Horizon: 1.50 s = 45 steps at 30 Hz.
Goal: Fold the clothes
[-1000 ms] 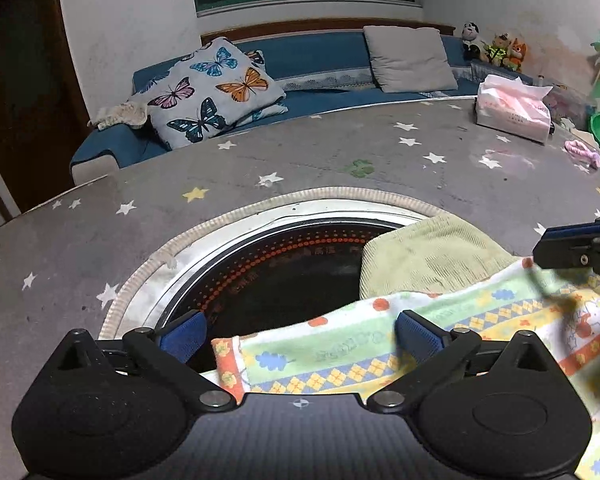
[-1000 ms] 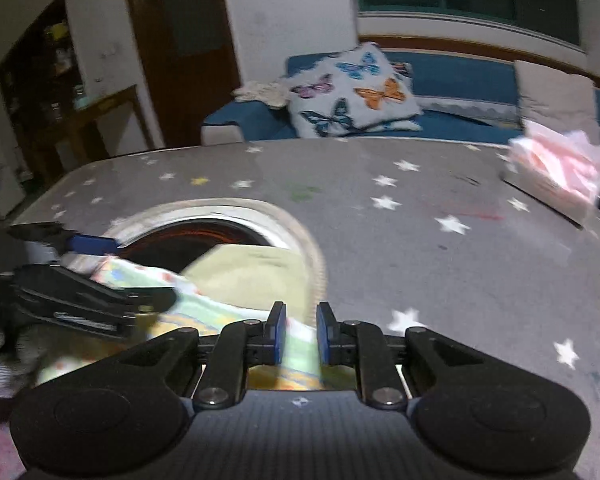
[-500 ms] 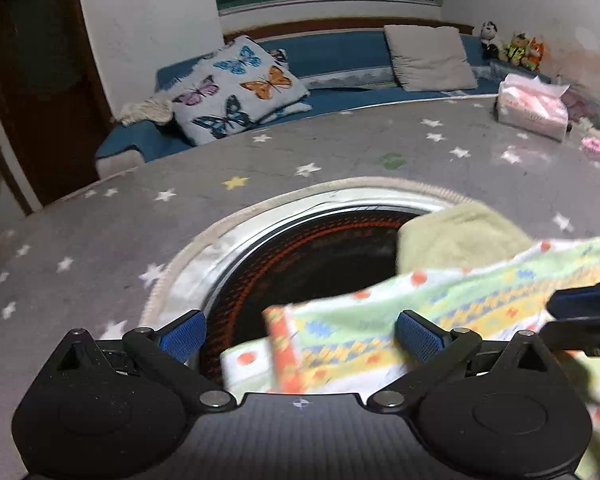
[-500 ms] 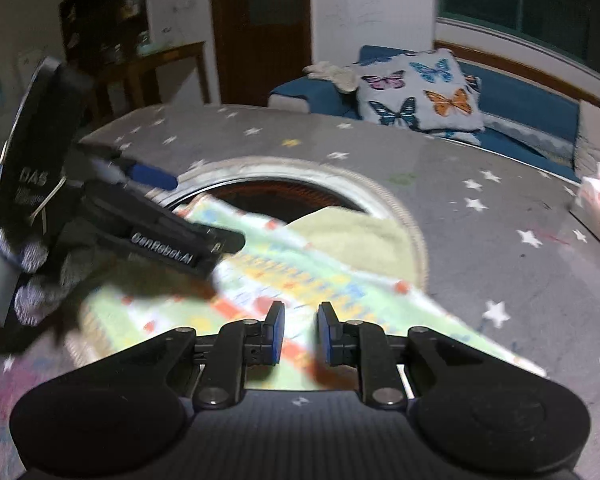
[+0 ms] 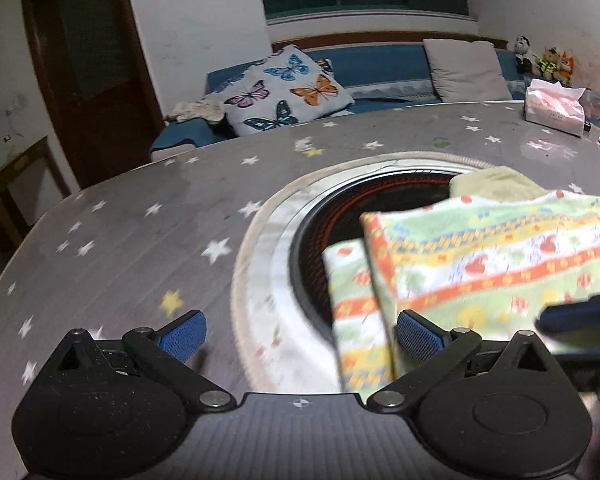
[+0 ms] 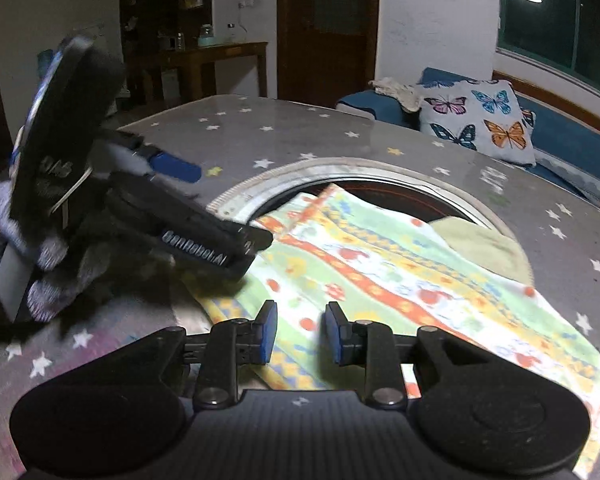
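Observation:
A colourful patterned cloth [image 6: 384,276] with orange, green and yellow stripes lies folded over on the star-print table, partly over the round dark opening [image 5: 364,208]. It also shows in the left wrist view [image 5: 480,264]. My left gripper [image 5: 300,338] is open wide and empty, just left of the cloth's folded corner. It appears from the side in the right wrist view [image 6: 204,216]. My right gripper [image 6: 300,334] is open with a small gap, above the cloth's near edge, holding nothing. A plain pale-green cloth [image 6: 484,244] lies under the patterned one.
The grey star-print table [image 5: 148,216] has a ringed round opening in its middle. A tissue pack [image 5: 554,106] sits at the far right. A blue sofa with a butterfly pillow [image 5: 284,88] stands behind the table. A wooden side table [image 6: 204,56] stands by the wall.
The right gripper's fingers have parted and let go of the patterned cloth, which now lies folded on the table. Both grippers have shifted left; the left one stays open.

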Tool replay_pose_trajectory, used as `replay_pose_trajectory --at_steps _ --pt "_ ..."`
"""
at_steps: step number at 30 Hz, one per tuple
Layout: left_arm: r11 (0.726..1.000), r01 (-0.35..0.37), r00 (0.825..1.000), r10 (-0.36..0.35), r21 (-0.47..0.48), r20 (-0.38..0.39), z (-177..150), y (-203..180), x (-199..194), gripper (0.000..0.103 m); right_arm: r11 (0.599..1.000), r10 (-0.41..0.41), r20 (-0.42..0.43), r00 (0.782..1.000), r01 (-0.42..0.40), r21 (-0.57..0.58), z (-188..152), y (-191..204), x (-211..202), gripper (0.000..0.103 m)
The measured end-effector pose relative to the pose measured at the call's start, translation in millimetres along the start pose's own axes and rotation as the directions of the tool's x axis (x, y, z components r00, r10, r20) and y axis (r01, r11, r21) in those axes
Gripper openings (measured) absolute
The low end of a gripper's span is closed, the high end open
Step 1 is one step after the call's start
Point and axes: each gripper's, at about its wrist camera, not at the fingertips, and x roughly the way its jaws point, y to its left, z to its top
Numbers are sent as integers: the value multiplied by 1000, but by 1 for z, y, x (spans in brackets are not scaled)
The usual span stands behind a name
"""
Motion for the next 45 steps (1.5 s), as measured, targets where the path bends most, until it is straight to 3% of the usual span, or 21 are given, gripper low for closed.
replay_pose_trajectory --at_steps 11,19,25,28,36,40,45 --pt "997 -25 999 27 -73 35 -23 20 -37 103 999 40 13 999 -40 -14 -5 13 -11 27" --pt "997 60 995 -55 -54 81 -8 -6 -43 103 987 -87 32 996 81 142 -34 -27 -55 31" --pt "997 76 996 -76 2 40 -13 -29 -31 103 935 -207 -12 978 201 291 -67 -69 -86 31" --pt "998 67 997 -67 10 24 -18 -29 -30 103 921 -217 -32 976 215 326 -78 -81 -97 31" --pt "998 53 997 -54 23 46 3 -32 -30 103 923 -223 20 975 204 325 -57 -99 -91 32" --pt "998 41 999 -42 38 34 12 -33 -16 103 904 -200 -25 980 194 382 -61 -118 -76 31" --pt "999 27 1000 -27 25 8 29 -32 9 103 895 -229 -9 973 214 391 -55 -131 -78 31"
